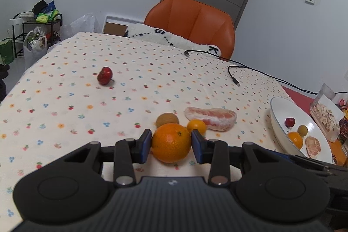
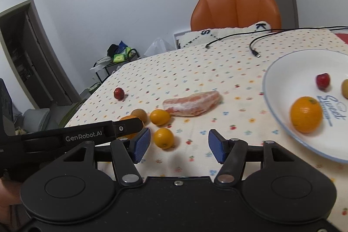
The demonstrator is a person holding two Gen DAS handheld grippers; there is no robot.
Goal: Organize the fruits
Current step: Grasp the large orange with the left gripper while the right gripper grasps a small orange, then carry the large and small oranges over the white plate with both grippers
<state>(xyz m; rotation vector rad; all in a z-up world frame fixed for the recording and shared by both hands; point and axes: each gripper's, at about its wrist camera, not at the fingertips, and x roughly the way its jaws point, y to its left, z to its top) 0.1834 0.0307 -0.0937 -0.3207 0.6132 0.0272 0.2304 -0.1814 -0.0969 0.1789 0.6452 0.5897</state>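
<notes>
Fruits [image 1: 170,142] lie on a flower-print tablecloth [image 1: 65,101] before an orange chair [image 1: 191,21].

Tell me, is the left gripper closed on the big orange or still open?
Shut on it. In the left wrist view the left gripper has both blue pads pressed against the sides of the big orange, which sits on the tablecloth.

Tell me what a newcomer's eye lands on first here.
The big orange sits clamped between the left gripper's blue pads in the foreground. To the right, a white plate already holds an orange and a red fruit, among others. The right gripper hangs open over the cloth, near a small yellow fruit.
</notes>
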